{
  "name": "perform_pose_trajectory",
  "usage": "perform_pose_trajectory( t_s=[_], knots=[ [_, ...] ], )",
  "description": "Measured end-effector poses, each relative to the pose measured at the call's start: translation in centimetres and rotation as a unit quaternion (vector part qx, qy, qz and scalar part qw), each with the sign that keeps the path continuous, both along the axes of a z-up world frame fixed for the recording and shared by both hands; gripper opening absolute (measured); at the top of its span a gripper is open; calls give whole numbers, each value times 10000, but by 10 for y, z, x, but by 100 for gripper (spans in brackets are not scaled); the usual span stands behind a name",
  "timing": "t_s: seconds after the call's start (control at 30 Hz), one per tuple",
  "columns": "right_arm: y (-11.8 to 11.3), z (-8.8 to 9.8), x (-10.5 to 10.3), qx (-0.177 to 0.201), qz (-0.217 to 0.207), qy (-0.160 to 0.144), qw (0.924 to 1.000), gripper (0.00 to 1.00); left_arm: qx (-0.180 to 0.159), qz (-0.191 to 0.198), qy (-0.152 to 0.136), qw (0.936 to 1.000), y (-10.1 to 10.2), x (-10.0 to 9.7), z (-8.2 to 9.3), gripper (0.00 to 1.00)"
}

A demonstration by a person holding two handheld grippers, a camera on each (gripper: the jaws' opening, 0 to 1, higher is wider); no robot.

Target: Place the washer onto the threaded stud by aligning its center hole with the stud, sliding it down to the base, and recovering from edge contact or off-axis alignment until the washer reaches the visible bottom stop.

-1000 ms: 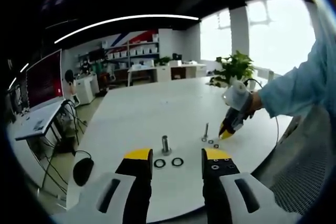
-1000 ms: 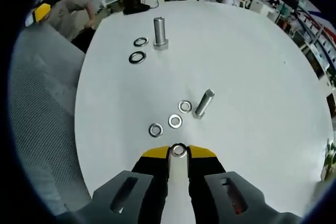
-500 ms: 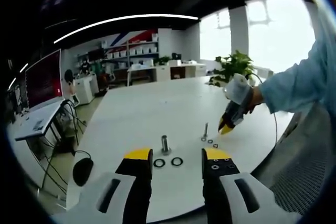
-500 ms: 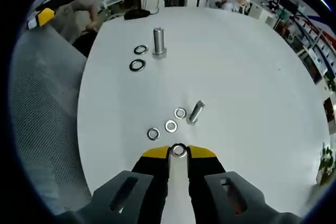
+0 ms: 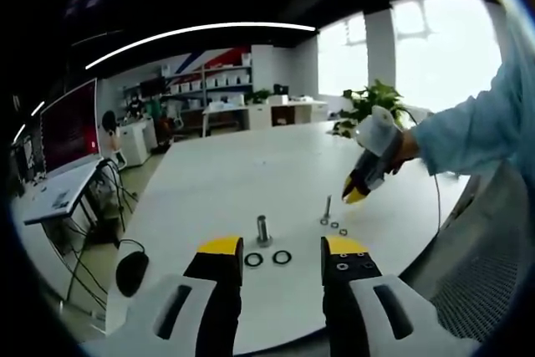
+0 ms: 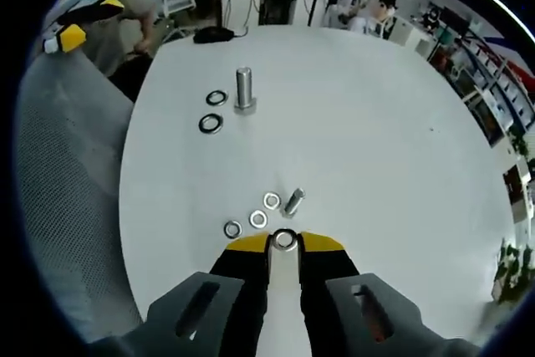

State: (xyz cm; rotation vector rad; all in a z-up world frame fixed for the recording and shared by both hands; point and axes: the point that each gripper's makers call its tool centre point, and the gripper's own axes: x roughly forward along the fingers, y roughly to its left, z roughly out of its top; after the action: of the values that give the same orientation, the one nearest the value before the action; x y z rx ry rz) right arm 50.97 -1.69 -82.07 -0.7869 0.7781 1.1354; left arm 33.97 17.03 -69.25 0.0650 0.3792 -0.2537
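The washer (image 6: 285,240) sat pinched flat between the tips of your right gripper (image 6: 285,242), hole facing out, so you could sight it over the small stud (image 6: 293,201) just ahead. Three spare washers (image 6: 258,220) lay beside that stud on the white table (image 6: 376,140). A larger bolt (image 6: 243,89) with two dark rings (image 6: 210,124) stood well apart. Your left gripper (image 5: 282,250) hung wide and empty, out of the way.

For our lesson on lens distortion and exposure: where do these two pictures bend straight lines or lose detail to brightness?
Left gripper view: the ceiling light strip curves into an arc and the windows blow out white. Right gripper view: the white table bulges round at its edges; the washer in the right hand-held gripper stays sharp.
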Motion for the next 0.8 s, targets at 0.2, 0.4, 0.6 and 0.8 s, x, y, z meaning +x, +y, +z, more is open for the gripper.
perform_pose_trajectory(
  t_s=[0.2,0.4,0.6,0.8],
  knots=[
    [5,8,6,84,6,-175,9998,14,0,4,-4,10000,0,0,0,35],
    [15,16,11,289,58,-297,9991,14,0,7,-6,10000,0,0,1,35],
    [25,16,10,332,153,-313,9988,14,1,11,-9,10000,0,0,1,35],
    [29,16,13,311,184,-376,9986,14,2,19,-11,10000,1,0,1,35]
  ],
)
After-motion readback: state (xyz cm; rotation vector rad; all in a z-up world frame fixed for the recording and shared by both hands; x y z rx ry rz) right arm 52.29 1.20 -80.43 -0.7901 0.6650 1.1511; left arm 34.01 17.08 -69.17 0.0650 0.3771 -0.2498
